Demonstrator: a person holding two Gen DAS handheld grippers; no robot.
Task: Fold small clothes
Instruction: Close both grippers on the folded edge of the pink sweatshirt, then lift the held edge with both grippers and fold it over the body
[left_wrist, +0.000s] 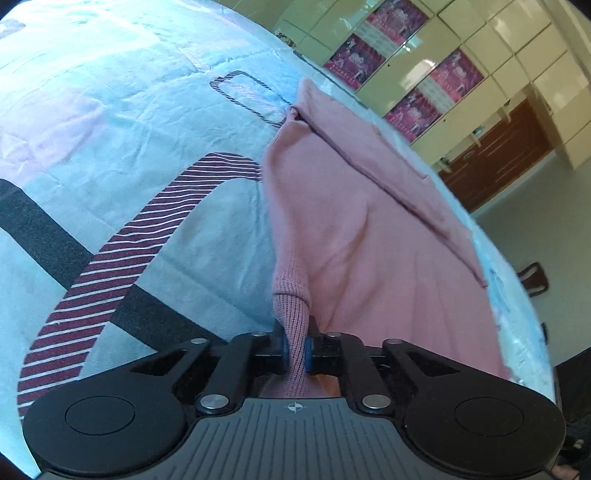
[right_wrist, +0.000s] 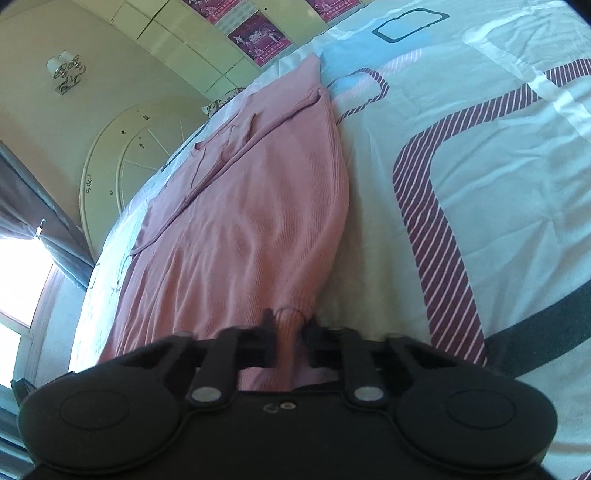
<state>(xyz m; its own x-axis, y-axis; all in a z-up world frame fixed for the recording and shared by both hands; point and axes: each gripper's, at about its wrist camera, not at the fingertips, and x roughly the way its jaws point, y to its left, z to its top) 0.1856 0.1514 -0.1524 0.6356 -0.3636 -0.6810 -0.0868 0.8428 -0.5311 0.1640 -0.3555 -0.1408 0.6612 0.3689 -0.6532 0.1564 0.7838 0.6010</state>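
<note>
Pinching a soft pink top (left_wrist: 332, 229) at its near ribbed hem, both grippers closed on cloth.

My left gripper (left_wrist: 295, 350) has its fingers clamped on a bunched ribbed corner, and my right gripper (right_wrist: 291, 343) nips the hem likewise. I judge the knit light, limp and stretchy, not slippery, so it should sag between grips; corners and hem are the sensible holds. Beyond, the top lies flat along the bed (left_wrist: 110, 110) near its edge, sleeve folded over.
</note>
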